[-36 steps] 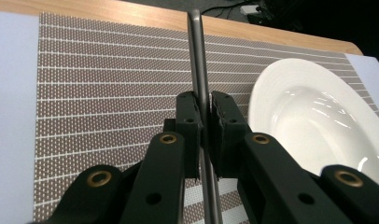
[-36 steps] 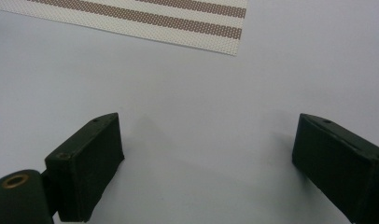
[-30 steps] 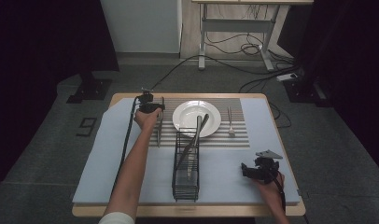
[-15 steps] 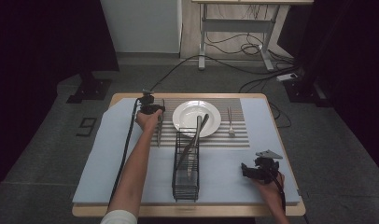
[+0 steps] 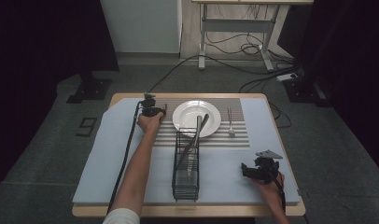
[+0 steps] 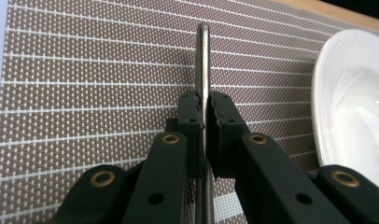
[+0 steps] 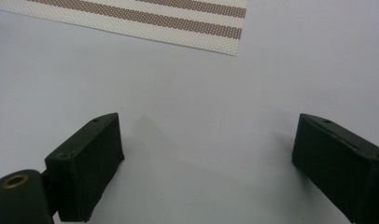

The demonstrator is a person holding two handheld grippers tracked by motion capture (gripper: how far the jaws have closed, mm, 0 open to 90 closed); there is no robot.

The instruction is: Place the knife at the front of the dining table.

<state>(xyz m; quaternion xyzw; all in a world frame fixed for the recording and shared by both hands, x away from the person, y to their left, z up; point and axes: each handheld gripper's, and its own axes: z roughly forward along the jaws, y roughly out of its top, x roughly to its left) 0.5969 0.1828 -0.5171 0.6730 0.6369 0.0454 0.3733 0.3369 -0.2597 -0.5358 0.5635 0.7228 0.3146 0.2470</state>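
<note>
From the high view, nearest us at 5 o'clock, we see the right gripper [image 5: 261,169] resting low on the pale blue table cover [image 5: 108,172]; in the right gripper view its two black jaws stand wide apart with nothing between them, above bare cover.

At the centre stands a black wire cutlery rack [image 5: 186,164], long axis running 6 to 12 o'clock. It holds some long metal utensils [image 5: 197,135] that lean toward 12 o'clock, tips over the plate rim.

Farther, at 11 o'clock, the left gripper [image 5: 152,111] sits on the brown-and-white striped woven placemat [image 5: 239,135]. In the left gripper view its jaws are closed tight on a slim silver metal cutlery handle [image 6: 204,60], whose long axis runs straight away toward 12 o'clock, rounded end ahead over the mat.

A round white ceramic plate [image 5: 184,122] lies at 12 o'clock, and a small silver fork [image 5: 230,122] lies at 1 o'clock, lengthwise 6 to 12.
</note>
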